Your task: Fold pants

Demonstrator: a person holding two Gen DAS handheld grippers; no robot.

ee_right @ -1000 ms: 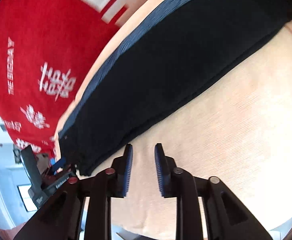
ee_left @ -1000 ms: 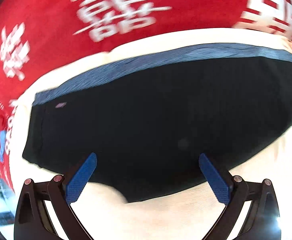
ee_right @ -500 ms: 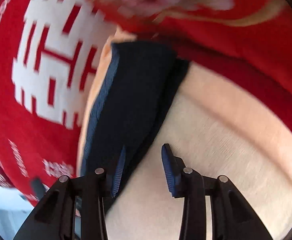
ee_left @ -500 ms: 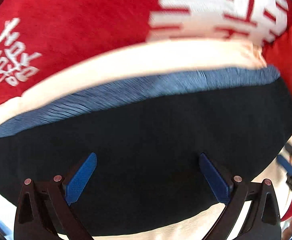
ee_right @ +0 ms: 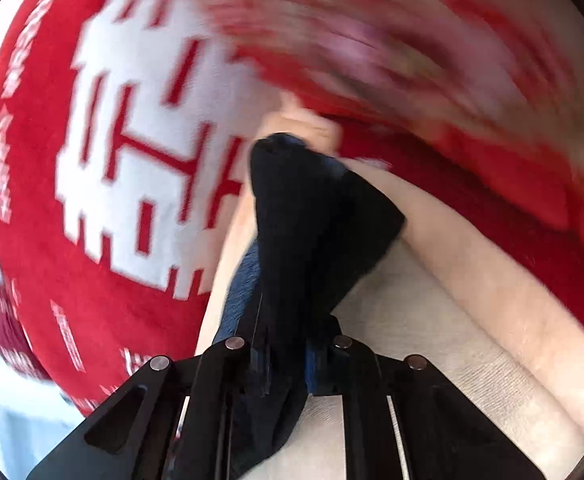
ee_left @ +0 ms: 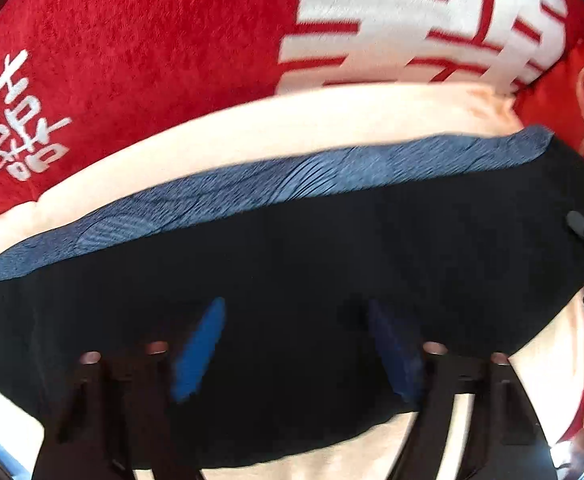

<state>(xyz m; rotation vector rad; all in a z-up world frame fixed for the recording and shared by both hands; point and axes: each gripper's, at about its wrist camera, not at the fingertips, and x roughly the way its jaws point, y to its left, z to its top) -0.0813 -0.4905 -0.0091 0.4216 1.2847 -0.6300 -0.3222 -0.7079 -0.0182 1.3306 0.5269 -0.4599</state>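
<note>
**Pants pinched at one end, left claw closing over the middle**

The dark pants [ee_left: 292,272] lie across a cream cushion [ee_left: 251,128], their blue waistband [ee_left: 292,184] along the far edge. The left gripper [ee_left: 298,344] hangs over the cloth, jaws closing, pads not yet pressing. The right gripper [ee_right: 287,356] is closing too, pinching the pants' end, which bunches upward. A red blanket [ee_left: 151,40] borders the cushion; bare cushion lies open near the right gripper.
</note>
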